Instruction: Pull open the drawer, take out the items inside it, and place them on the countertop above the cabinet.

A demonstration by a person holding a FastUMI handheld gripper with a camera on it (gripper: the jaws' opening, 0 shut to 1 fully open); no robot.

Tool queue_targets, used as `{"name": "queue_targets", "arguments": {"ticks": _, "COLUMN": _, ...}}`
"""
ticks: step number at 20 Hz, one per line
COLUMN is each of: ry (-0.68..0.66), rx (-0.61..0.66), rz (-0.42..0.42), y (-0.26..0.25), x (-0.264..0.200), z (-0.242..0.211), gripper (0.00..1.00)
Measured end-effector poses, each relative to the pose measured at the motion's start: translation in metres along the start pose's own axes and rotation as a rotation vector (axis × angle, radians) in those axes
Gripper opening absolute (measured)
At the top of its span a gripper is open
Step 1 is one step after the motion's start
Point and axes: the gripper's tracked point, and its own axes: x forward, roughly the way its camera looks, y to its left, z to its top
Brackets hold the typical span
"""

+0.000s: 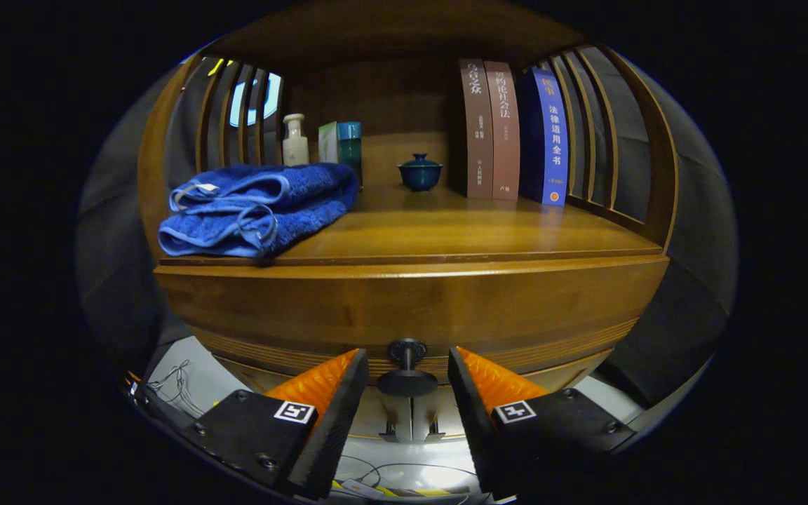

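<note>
- Wooden cabinet: stands directly ahead of the gripper, with slatted side panels and an open shelf space above.
- Surface on top of the cabinet: polished wood, carrying all the items listed below.
- Drawer: front panel sits low on the cabinet, beneath the surface; it appears closed or very nearly so, and its contents cannot be seen.
- Folded blue towel: lies at the left front of the surface, its edge reaching the front lip.
- Three books: stand upright at the right rear, two brown, one blue, spines outward and touching.
- Pale bottle and green box: stand at the left rear, behind the towel, just beside each other.
- Small dark blue lidded cup: stands at the centre rear, left of the books, apart from them.
- Drawer knob: dark, round, on a short stem at the centre of the drawer front.
- Gripper: fingers apart, one on each side of the knob, with a visible gap on both sides; not clamped.
</note>
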Motion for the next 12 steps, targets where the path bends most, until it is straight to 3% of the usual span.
{"name": "queue_targets", "arguments": {"ticks": 1, "ry": 0.025, "rx": 0.0, "rz": 0.001, "y": 0.001, "x": 0.004, "z": -0.001, "gripper": 0.78}}
{"name": "queue_targets", "arguments": {"ticks": 3, "ry": 0.036, "rx": 0.003, "rz": 0.003, "y": 0.001, "x": 0.003, "z": -0.008, "gripper": 0.55}}
{"name": "queue_targets", "arguments": {"ticks": 10, "ry": 0.036, "rx": -0.04, "rz": 0.0, "y": 0.0, "x": 0.004, "z": -0.01, "gripper": 0.36}}
{"name": "queue_targets", "arguments": {"ticks": 12, "ry": 0.037, "rx": -0.038, "rz": 0.002, "y": 0.001, "x": 0.004, "z": -0.011, "gripper": 0.36}}
